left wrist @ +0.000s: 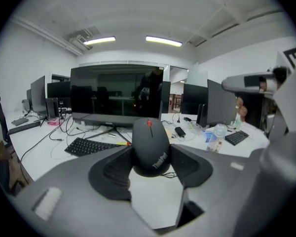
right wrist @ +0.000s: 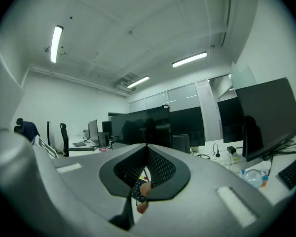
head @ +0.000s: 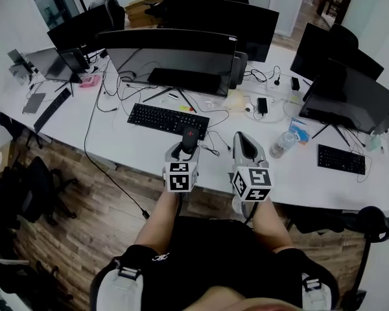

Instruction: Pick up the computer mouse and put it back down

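A black computer mouse [left wrist: 150, 149] with a red scroll wheel is clamped between the two black pads of my left gripper [left wrist: 149, 163], lifted above the white desk [left wrist: 64, 162]. In the head view the mouse [head: 190, 139] sticks out of the left gripper [head: 185, 149] just in front of the black keyboard [head: 167, 120]. My right gripper [head: 244, 145] hovers beside it to the right, tilted upward. Its jaws meet at the tips [right wrist: 146, 168] with nothing between them.
A large dark monitor [head: 172, 58] stands behind the keyboard, with cables and a phone [head: 262, 105] on the desk. A water bottle [head: 283, 144], a second keyboard [head: 341, 159] and more monitors [head: 350, 96] lie to the right. The desk's front edge meets wood floor.
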A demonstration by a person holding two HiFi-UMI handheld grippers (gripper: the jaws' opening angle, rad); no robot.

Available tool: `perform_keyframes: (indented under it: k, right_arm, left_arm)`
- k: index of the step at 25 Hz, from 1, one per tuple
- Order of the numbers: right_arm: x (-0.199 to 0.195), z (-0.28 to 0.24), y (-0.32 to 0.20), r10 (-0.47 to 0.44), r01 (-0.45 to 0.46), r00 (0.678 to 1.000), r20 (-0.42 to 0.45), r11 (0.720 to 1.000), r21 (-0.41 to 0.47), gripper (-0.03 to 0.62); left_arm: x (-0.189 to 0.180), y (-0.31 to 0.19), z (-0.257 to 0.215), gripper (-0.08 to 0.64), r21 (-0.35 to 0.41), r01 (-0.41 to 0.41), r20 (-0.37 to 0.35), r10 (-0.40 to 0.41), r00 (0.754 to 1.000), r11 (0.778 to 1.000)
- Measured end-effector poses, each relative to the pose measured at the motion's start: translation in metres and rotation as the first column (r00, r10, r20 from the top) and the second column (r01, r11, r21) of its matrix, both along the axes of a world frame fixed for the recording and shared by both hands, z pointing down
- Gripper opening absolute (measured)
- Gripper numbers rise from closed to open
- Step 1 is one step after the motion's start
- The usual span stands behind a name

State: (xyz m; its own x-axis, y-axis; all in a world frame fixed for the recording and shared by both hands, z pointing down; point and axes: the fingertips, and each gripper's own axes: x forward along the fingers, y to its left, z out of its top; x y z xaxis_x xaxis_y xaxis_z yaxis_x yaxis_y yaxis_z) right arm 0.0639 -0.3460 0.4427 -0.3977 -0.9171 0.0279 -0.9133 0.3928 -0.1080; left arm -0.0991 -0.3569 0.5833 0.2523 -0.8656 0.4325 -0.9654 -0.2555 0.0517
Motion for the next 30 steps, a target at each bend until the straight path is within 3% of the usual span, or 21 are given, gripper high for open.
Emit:
perform_keyframes:
  k: [8, 18, 21, 26, 30]
  right_arm:
    - [0.018, 0.008, 0.001, 0.039, -0.04, 0.999, -0.031, 0.999, -0.024, 0.0]
    - [0.026, 0.011, -0.003, 0.068, -0.069, 0.997, -0.032, 0.997, -0.032, 0.0]
    - [0.028, 0.011, -0.007, 0.075, -0.076, 0.997, -0.031, 0.997, -0.034, 0.0]
    - [0.029, 0.016, -0.01, 0.078, -0.08, 0.996, -0.036, 0.996, -0.043, 0.0]
    - [0.031, 0.018, -0.013, 0.086, -0.087, 0.996, -0.036, 0.995, -0.048, 0.0]
  left_arm:
    - [0.013, 0.007, 0.086, 0.291, -0.168, -0.028, 0.001, 0.028, 1.0, 0.985]
    - [0.014, 0.015, 0.15, 0.291, -0.306, -0.035, -0.02, 0.03, 0.999, 0.951]
    - [0.007, 0.014, 0.171, 0.291, -0.328, -0.03, 0.005, 0.033, 0.999, 0.944]
    - [0.015, 0.02, 0.188, 0.291, -0.377, -0.057, -0.018, 0.054, 0.998, 0.925]
    - [0.015, 0.018, 0.199, 0.291, -0.387, -0.058, 0.022, 0.072, 0.997, 0.92]
